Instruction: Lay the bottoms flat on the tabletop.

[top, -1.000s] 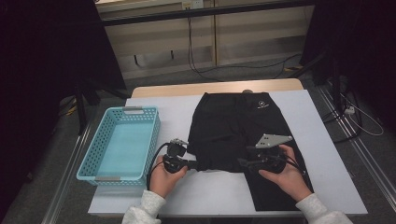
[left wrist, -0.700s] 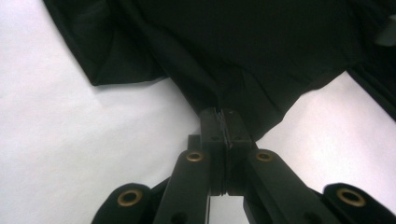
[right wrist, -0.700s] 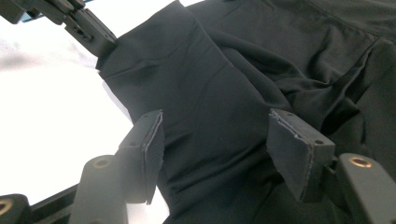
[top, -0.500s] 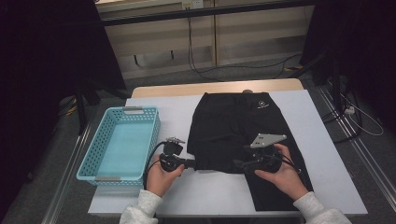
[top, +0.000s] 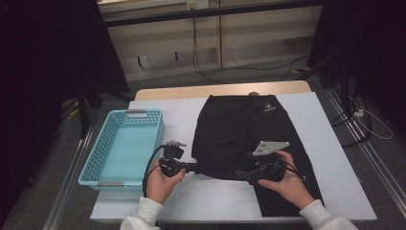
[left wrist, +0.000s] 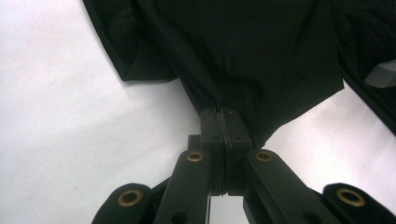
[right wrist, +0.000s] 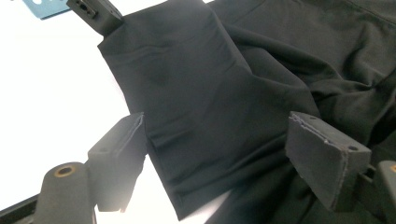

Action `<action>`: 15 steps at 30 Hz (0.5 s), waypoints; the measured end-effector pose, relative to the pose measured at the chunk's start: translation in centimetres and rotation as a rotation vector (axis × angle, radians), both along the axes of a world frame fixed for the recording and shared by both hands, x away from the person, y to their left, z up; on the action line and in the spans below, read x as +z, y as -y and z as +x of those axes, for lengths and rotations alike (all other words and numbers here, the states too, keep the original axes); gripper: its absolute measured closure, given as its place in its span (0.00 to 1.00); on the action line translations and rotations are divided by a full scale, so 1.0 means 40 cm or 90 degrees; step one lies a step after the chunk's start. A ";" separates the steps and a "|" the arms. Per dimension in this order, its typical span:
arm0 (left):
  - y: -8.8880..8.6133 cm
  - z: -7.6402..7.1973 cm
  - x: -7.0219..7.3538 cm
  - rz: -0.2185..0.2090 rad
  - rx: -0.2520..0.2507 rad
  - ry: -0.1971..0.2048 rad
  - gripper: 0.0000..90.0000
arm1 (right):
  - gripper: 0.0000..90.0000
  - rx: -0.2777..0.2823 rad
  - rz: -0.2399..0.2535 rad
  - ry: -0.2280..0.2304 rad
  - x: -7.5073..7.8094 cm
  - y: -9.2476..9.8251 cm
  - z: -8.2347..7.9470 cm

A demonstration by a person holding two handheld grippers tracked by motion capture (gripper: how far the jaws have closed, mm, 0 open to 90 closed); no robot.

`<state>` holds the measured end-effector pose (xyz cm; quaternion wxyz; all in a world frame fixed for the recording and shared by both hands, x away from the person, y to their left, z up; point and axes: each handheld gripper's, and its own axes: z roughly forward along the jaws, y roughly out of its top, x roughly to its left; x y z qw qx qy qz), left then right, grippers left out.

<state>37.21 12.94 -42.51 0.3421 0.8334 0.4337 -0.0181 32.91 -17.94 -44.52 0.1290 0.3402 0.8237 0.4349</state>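
Fabric first: a pair of black, matte, softly creased shorts point(top: 249, 139) lies on the white table point(top: 335, 191), its lower leg half hidden under the right hand. The left gripper point(left wrist: 223, 116) is clamped on a hem corner. The right gripper point(right wrist: 215, 158) has just been opening, cloth loose between its grey pads. A turquoise plastic mesh basket point(top: 91, 167) sits left.

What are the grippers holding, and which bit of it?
The left gripper pinches the black trousers at a folded corner of the hem. The right gripper has just been opening; cloth lies between its jaws, but it isn't squeezing.
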 end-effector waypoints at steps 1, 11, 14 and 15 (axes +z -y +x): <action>-0.001 0.000 -0.001 0.002 -0.002 -0.003 1.00 | 0.23 0.000 -0.001 0.001 0.000 -0.002 0.001; -0.017 -0.012 -0.001 0.004 0.004 -0.010 1.00 | 0.24 0.015 0.002 0.003 0.003 -0.025 -0.003; -0.019 -0.021 -0.002 0.004 0.002 -0.011 1.00 | 0.24 0.010 0.004 0.004 0.004 -0.025 -0.005; -0.021 -0.028 -0.002 0.005 0.004 -0.010 1.00 | 0.24 0.009 0.004 0.005 0.004 -0.025 -0.007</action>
